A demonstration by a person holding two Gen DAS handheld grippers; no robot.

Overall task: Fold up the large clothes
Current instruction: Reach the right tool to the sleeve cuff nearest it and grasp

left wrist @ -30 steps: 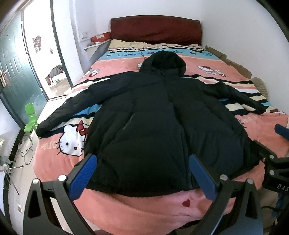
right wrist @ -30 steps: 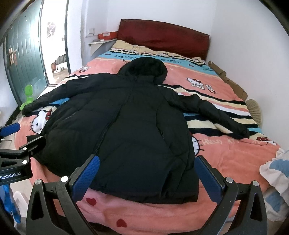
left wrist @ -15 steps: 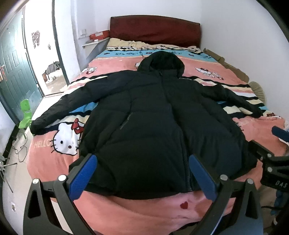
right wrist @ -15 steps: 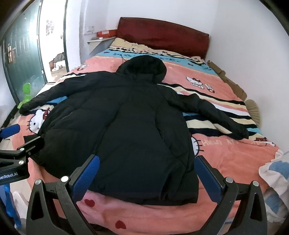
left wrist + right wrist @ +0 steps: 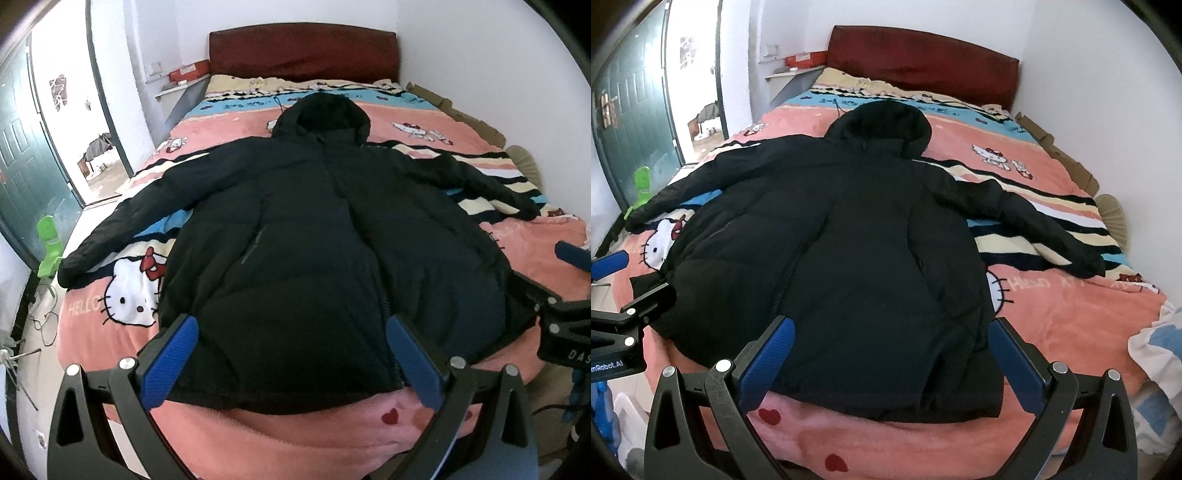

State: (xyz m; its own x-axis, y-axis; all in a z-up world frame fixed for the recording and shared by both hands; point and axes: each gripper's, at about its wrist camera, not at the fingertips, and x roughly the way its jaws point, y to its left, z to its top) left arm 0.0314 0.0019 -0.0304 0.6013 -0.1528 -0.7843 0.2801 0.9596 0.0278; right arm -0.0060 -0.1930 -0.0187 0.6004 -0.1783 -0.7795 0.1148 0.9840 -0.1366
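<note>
A large black hooded puffer jacket lies flat on the bed, front up, zip closed, both sleeves spread out, hood toward the headboard. It also shows in the right wrist view. My left gripper is open and empty, hovering over the jacket's hem near the bed's foot. My right gripper is open and empty, over the hem a little further right. Each gripper shows at the edge of the other's view.
The bed has a pink Hello Kitty blanket and a dark red headboard. A white wall runs along the right side. An open doorway and a green child's chair are at the left. A white-blue cloth lies at the right.
Both grippers have drifted slightly forward and lower over the hem; the jacket looks a bit nearer. The jacket has not moved and both grippers stay open.
</note>
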